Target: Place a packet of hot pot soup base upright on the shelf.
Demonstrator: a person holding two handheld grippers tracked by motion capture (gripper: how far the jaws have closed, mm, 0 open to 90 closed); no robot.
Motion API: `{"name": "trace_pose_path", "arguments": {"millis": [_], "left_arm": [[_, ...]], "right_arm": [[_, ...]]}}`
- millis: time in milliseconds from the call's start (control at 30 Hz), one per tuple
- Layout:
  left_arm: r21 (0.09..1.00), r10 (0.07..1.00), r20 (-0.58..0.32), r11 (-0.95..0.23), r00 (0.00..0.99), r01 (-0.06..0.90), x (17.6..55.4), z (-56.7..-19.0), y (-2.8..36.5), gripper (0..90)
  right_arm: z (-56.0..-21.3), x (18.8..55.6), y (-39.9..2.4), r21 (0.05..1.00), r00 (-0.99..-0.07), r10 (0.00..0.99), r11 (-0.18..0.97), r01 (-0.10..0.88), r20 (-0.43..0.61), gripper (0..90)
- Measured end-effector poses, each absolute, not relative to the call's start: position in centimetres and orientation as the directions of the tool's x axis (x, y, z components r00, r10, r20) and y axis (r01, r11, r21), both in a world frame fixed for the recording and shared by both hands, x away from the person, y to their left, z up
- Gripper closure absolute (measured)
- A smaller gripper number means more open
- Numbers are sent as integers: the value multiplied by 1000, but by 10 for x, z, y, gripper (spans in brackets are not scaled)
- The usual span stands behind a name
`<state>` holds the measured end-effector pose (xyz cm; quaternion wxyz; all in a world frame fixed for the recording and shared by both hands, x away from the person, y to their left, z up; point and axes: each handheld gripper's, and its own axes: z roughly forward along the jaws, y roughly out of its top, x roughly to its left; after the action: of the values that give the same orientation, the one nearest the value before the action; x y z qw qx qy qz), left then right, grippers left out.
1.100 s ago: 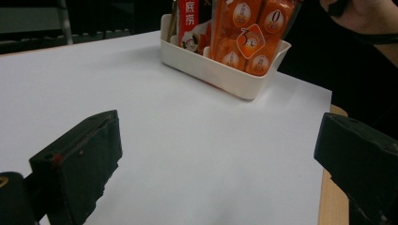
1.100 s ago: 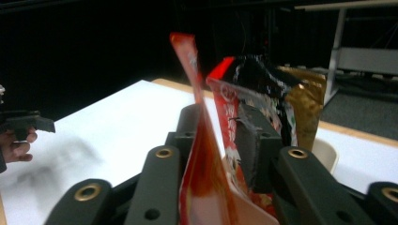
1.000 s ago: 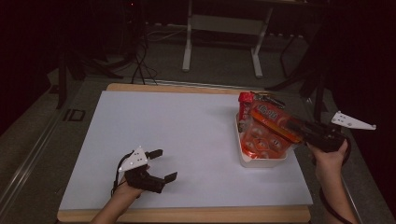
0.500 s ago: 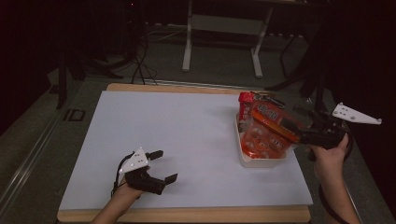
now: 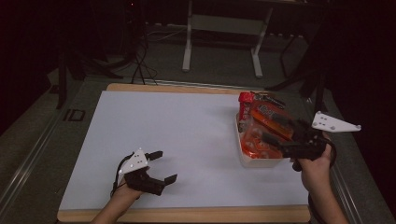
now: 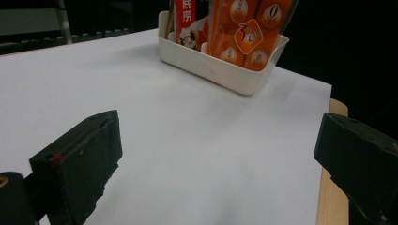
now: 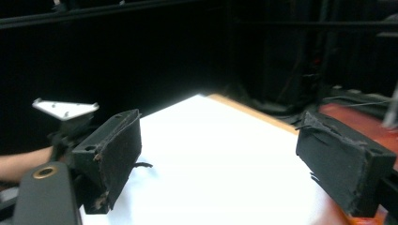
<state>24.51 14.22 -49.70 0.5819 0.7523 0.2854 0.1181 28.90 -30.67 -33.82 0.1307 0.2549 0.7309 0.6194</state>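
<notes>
A white basket (image 5: 261,163) stands at the table's right and holds an orange snack pack (image 5: 271,119) and a red packet (image 5: 244,103). My right gripper (image 5: 280,133) hovers over the basket's near right side and points left. Its jaws have just been opening and now stand wide, with nothing between them in the right gripper view (image 7: 216,164). My left gripper (image 5: 166,165) rests open near the front left of the white table sheet. In the left gripper view (image 6: 216,159) its jaws frame bare sheet, with the basket (image 6: 220,70) and orange pack (image 6: 244,33) farther off.
The table's wooden edge (image 5: 187,214) runs along the front. Dark floor, cables and a metal stand (image 5: 222,23) lie beyond the far edge. The white sheet (image 5: 177,121) spreads between the two grippers. The right gripper view shows the left gripper (image 7: 65,117) far off.
The right gripper's jaws have spread open and come off the orange pack, which stays leaning in the basket. The right hand has shifted a little. The left gripper has stayed put.
</notes>
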Motion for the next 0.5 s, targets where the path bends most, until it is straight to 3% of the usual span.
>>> {"name": "trace_pose_path", "arguments": {"millis": [500], "left_arm": [[945,567,-153,-156,809,289,245,-496,143,20]], "right_arm": [[-398,281,-273,948,-878,449,171,268,167,146]]}}
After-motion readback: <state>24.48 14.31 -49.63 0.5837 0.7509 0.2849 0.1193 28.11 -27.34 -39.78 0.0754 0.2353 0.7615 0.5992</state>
